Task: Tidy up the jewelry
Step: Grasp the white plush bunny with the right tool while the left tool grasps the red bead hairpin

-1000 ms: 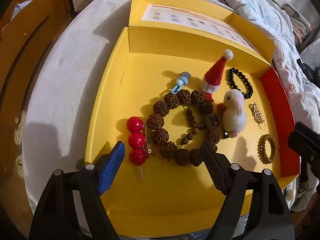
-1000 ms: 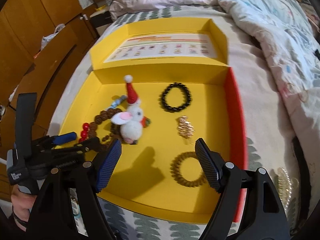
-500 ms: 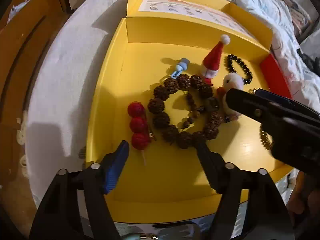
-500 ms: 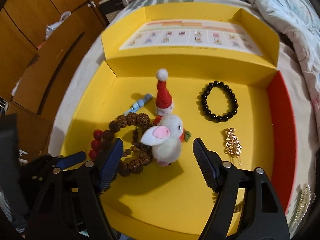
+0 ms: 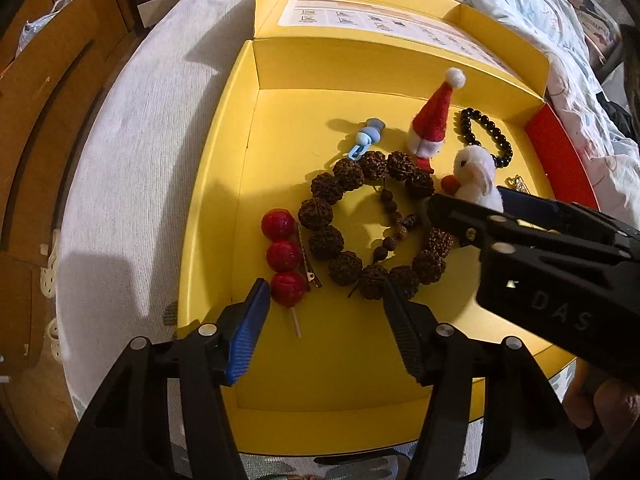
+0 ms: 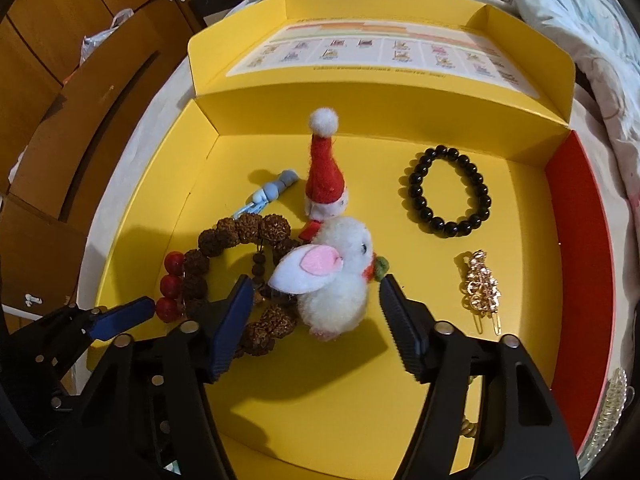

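Observation:
A yellow box tray (image 5: 216, 184) (image 6: 440, 400) holds the jewelry. My left gripper (image 5: 324, 328) is open just short of the red three-ball hair clip (image 5: 282, 256) and the brown bead bracelet (image 5: 352, 216). My right gripper (image 6: 316, 320) is open, its fingers on either side of the white fluffy rabbit clip (image 6: 336, 280) (image 5: 478, 176). In the left wrist view the right gripper (image 5: 464, 208) reaches in from the right. A Santa hat clip (image 6: 324, 176) stands behind the rabbit. A black bead bracelet (image 6: 448, 196), a gold hair clip (image 6: 480, 288) and a blue clip (image 6: 268, 196) lie in the tray.
The tray sits on a bed with a grey cover (image 5: 132, 152). Its open lid (image 6: 380, 56) with a printed sheet stands at the back and a red side wall (image 6: 580, 264) on the right. Wooden cabinets (image 6: 60, 60) are at the left, a quilt (image 5: 540, 8) at the back right.
My right gripper has moved left and forward from the coil hair tie to straddle the white rabbit clip. My left gripper has edged slightly closer to the red clip.

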Motion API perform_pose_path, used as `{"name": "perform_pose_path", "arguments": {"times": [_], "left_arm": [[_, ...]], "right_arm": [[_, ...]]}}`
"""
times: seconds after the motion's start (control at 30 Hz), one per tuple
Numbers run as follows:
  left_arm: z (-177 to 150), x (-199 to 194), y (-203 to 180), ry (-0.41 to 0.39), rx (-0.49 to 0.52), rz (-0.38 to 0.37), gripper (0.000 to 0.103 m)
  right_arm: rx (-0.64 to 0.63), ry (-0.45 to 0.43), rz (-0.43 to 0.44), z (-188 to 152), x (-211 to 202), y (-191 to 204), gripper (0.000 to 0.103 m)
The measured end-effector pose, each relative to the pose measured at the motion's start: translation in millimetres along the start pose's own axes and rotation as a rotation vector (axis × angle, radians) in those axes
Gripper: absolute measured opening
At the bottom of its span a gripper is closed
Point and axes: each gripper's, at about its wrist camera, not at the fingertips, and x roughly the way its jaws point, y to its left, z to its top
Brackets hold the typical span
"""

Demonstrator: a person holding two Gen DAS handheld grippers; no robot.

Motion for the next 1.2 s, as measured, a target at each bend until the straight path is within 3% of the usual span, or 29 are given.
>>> {"name": "perform_pose_path", "arguments": {"times": [0.4, 0.77, 1.03, 1.1, 1.17, 1.2], "left_arm": [[-3.0, -7.5, 3.1, 0.006, 0.010, -0.003, 0.060], [-3.3, -7.1, 5.3, 0.035, 0.036, 0.000, 0.049], [0.1, 2.0, 0.8, 0.017, 0.081, 0.070, 0.045], [1.2, 3.7, 0.8, 0.014, 0.094, 0.090, 0.040], [2.1, 6.6, 2.3, 0.017, 0.100, 0.119, 0.023], [2.8, 7.4, 3.5, 0.019, 0.099, 0.123, 0.020]], "right_arm": [[-0.003, 0.007, -0.019, -1.7, 5.5, 4.0, 0.060], [0.001, 0.011, -0.020, -0.6, 8.8, 2.5, 0.056], [0.000, 0.004, -0.019, -2.4, 9.2, 5.0, 0.050], [-0.002, 0.004, -0.018, -2.1, 9.5, 5.5, 0.049], [-0.004, 0.003, -0.016, -2.1, 9.7, 6.0, 0.047], [-0.005, 0.002, -0.016, -2.2, 9.9, 6.3, 0.046]]}}
